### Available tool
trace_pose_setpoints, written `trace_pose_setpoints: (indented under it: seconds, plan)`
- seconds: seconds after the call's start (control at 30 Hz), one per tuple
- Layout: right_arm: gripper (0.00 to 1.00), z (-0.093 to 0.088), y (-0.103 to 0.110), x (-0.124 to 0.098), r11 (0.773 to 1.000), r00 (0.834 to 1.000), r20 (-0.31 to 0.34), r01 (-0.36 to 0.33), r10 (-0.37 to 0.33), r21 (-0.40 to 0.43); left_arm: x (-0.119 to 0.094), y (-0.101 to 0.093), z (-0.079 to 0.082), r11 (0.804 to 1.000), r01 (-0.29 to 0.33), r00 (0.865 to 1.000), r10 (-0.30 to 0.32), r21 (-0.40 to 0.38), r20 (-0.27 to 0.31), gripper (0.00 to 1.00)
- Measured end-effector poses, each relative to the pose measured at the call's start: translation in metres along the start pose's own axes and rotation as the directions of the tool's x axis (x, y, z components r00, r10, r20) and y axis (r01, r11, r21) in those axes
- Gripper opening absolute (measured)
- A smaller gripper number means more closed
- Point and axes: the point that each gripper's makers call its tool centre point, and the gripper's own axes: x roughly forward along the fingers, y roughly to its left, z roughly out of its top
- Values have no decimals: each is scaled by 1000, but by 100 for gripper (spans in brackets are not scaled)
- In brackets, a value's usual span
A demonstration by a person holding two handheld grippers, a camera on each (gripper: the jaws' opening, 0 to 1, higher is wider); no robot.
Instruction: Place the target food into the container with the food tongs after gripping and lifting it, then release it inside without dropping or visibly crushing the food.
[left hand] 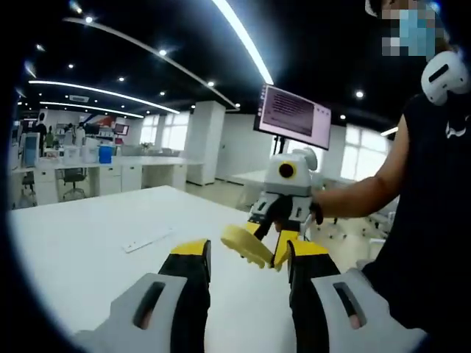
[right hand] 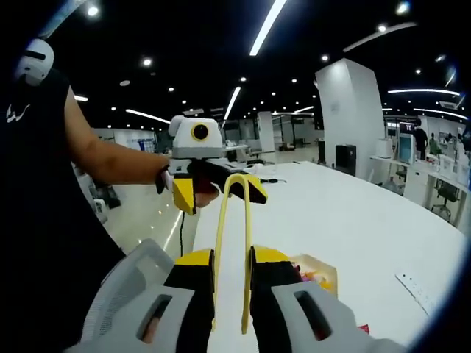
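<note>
In the right gripper view the right gripper (right hand: 232,276) is clamped on the yellow food tongs (right hand: 234,243), whose two arms rise between its jaws to a bend at the top, so the tool looks gripped but not yet brought to bear. Just right of the tongs a pale container (right hand: 318,273) with colourful food sits on the white desk (right hand: 353,213). Beyond the tongs the left gripper (right hand: 213,193) hovers raised on a bent forearm; in the left gripper view its jaws stand apart, empty.

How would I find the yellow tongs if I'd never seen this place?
Look for the big white table. At its near edge, the right gripper is shut on the tongs. They are a thin yellow U-shaped loop standing up between the black and yellow jaws, the only long bent strip there.
</note>
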Motion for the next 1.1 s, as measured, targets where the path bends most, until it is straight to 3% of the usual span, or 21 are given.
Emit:
trace_pose_setpoints:
  seconds: [0.1,0.2,0.33,0.93,1.1]
  plan:
    - [16,-2,-1,1,1000,1000,-8,6,-6,4,3,4,0,1000,-16,1000,16,-10,-8,19]
    - [17,-7,1,3,1000,1000,-26,2,-3,-11,8,-3,7,1000,15,1000,-15,8,-4,15]
    - [18,-8,4,4,1000,999,-37,-2,2,-11,16,-11,10,998,39,999,-37,51,-30,13]
    - [22,-14,-1,3,999,997,-72,11,-13,-35,28,-13,6,998,45,992,-39,50,-117,9]
    - [29,-2,-5,4,999,999,-46,22,-23,-29,34,-17,5,996,58,988,-47,70,-144,10]
